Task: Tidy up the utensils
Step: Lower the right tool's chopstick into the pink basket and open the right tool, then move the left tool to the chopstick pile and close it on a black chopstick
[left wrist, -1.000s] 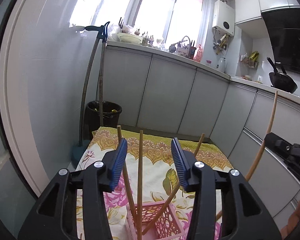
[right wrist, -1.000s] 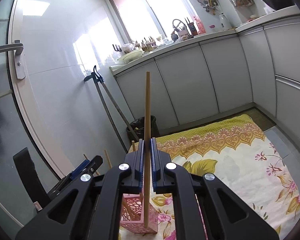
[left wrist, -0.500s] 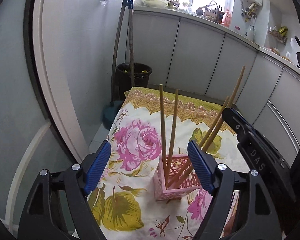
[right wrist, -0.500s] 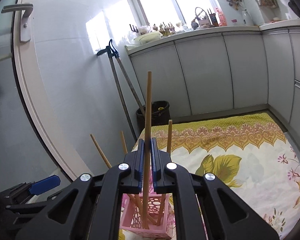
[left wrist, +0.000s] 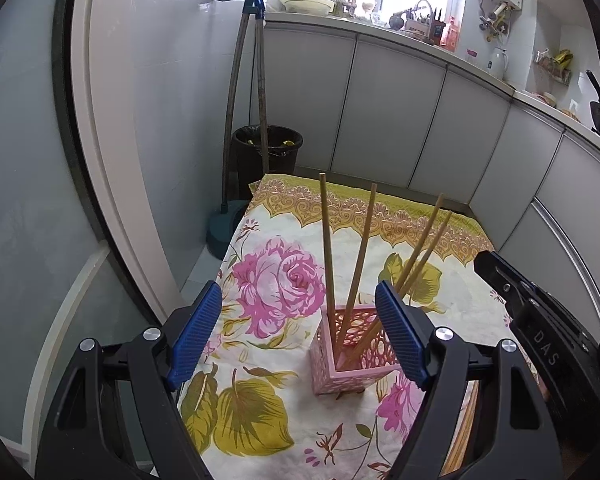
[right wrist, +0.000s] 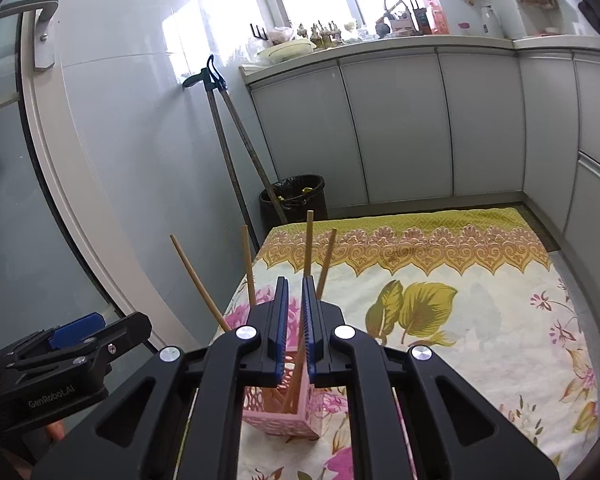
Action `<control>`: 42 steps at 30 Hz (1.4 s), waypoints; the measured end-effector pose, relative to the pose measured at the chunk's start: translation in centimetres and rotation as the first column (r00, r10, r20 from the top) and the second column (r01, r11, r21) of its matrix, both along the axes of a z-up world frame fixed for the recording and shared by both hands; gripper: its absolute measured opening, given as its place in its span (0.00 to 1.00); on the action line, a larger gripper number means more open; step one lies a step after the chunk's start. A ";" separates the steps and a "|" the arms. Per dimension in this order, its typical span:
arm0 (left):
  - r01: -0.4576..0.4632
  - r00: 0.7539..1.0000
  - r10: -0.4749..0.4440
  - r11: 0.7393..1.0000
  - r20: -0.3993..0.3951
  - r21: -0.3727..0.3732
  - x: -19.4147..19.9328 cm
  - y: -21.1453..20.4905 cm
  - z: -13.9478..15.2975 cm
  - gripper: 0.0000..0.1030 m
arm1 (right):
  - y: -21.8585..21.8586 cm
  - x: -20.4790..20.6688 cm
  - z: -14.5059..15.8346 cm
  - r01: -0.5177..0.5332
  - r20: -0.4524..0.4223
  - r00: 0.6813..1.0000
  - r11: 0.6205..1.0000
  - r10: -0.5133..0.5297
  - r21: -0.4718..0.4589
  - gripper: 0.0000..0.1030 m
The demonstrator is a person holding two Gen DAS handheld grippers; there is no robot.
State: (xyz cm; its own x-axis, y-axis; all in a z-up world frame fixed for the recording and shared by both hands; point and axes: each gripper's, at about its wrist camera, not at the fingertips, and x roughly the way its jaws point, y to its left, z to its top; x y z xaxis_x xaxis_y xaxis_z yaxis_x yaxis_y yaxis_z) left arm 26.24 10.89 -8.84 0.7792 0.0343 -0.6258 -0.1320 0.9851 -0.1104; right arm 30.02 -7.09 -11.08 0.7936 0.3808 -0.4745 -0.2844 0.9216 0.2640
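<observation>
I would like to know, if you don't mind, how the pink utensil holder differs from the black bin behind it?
The pink holder is square with lattice-cut walls, while the black bin is round with solid walls. The holder stands on the floral cloth, whereas the bin stands on the floor beyond it, beside two leaning poles. The holder contains four wooden chopsticks, but the bin holds yellowish scraps. Both stand upright and are open-topped.

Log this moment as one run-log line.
holder: pink basket on floral cloth | contents: four chopsticks | left hand-held gripper: open, empty | right hand-held gripper: nearly shut, chopstick between pads
</observation>
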 end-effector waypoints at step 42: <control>0.468 0.798 -0.437 0.883 -0.414 -0.031 2.3 -19.1 -15.2 0.44 | -19.9 -7.9 -7.8 0.350 -0.480 0.803 0.931 -0.353 -0.101 0.68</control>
State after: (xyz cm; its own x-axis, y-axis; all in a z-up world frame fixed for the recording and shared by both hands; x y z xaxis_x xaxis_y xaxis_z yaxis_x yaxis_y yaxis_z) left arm 28.55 -8.23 -24.07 0.4008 -0.2045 -0.8931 0.3135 0.9465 -0.0760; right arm 22.08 -26.98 -18.93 0.5412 0.1156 -0.8329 0.2215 0.9359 0.2738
